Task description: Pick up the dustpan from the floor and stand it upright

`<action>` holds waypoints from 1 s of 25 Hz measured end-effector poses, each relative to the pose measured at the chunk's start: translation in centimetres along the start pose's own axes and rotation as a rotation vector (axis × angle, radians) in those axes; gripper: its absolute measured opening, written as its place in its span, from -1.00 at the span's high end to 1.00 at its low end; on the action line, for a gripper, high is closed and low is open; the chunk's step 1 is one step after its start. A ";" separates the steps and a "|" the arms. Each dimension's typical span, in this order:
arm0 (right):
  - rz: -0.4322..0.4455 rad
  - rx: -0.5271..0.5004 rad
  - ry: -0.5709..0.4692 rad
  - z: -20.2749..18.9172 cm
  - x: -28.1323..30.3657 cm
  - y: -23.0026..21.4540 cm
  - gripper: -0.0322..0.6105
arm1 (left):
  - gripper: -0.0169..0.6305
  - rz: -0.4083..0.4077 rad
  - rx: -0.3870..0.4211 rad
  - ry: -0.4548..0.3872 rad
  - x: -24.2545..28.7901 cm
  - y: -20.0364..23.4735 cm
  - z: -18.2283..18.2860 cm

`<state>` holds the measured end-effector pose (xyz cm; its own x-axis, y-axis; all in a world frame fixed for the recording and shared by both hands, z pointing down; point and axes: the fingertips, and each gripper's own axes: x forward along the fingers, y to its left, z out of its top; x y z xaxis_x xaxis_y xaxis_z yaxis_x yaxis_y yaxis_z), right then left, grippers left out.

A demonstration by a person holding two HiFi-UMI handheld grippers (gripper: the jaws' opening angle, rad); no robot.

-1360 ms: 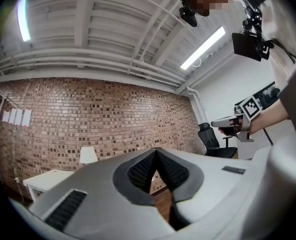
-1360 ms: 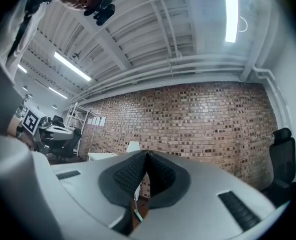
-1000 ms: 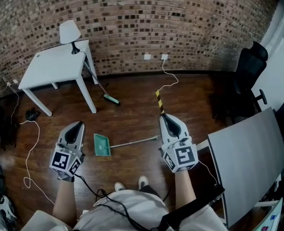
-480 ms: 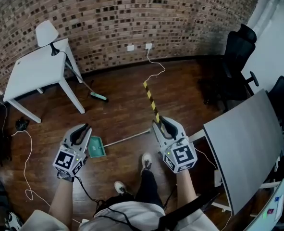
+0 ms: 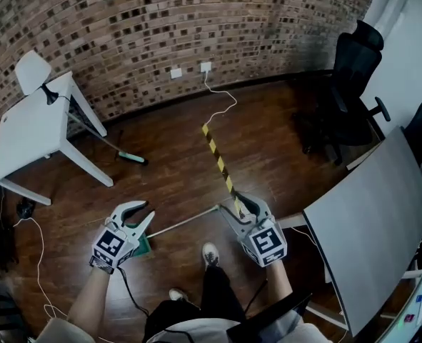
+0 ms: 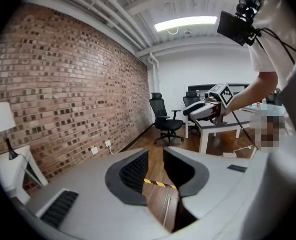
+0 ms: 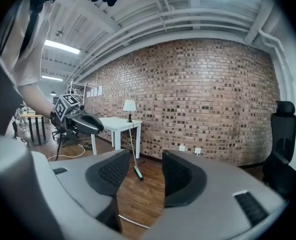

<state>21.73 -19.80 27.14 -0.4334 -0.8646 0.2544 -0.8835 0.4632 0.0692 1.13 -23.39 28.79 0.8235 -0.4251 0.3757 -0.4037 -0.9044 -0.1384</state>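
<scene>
We count one dustpan [image 5: 186,221], lying flat on the wooden floor in front of the person's two shoes [image 5: 209,253], well away from the floor's edge along the brick wall. Its long pale handle [image 6: 167,207] slants across the boards, and its green pan is mostly hidden behind the left claw [image 5: 148,213]. The two claws are low over it, one near each end: the left claw by the pan, the right claw [image 5: 230,204] by the tip of the handle. Both claws have just been opening. The left claw's jaws stand apart with only floor and the handle seen beyond the gap, and nothing is pressed between them. The right claw's jaws stand wide apart, also gripping nothing, with the handle [image 7: 131,221] low on the floor beyond them. One strip of yellow-and-black tape [image 5: 220,164] runs from the handle's tip toward the wall edge of the floor. Toward the left corner stands one white desk [image 5: 32,131] bearing one lamp [image 5: 33,70], with one green-headed broom [image 5: 132,158] leaning against it. Two sockets [image 5: 176,73] sit on the wall, and one white cable [image 5: 221,102] trails from them. At the right edge we see one grey desk [image 5: 360,220] and two black chairs [image 5: 353,77].
</scene>
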 end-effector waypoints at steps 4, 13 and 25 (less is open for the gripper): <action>-0.039 0.028 0.045 -8.0 3.2 -4.2 0.24 | 0.63 -0.067 -0.012 0.066 7.2 0.3 -7.0; -0.078 0.119 0.123 -27.6 8.8 -7.0 0.24 | 0.62 -0.132 -0.115 0.135 18.8 -1.6 -24.0; -0.055 0.055 0.133 -52.3 15.8 -6.4 0.24 | 0.57 -0.221 -0.065 0.254 28.9 -5.1 -48.2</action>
<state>29.86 -26.25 81.15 -0.3603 -0.8529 0.3779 -0.9151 0.4018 0.0344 7.77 -29.28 84.52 0.7717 -0.1891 0.6072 -0.2579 -0.9658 0.0271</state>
